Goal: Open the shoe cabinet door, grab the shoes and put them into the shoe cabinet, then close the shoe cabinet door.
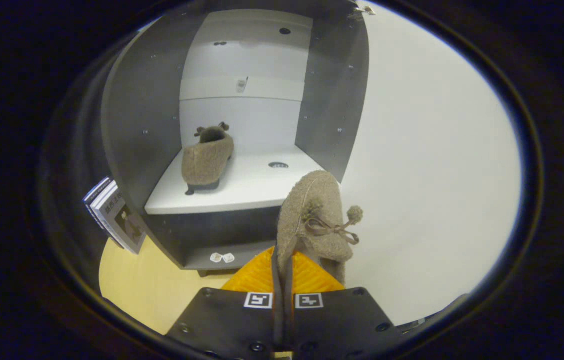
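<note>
**Second shoe on its way to the shelf**

Off to the left, some booklets (111,215) are leaning against the outer wall of the shoe cabinet (136,125), well clear of the work. The cabinet is standing open, its door (432,150) swung wide to the right so the opening is free. Inside, the first shoe (206,160) is sitting on the white shelf (241,192), pushed to the left side, which is leaving room beside it for its partner. Moving right, the tongs (282,272) are clamping together on the second shoe (312,220), apparently pinching its edge, though the exact contact is hard to make out. That shoe is hanging just ahead of the fingers, in front of the shelf's lip and not yet inside. It is a fuzzy tan slipper with a brown bow and a small pom-pom.
</note>
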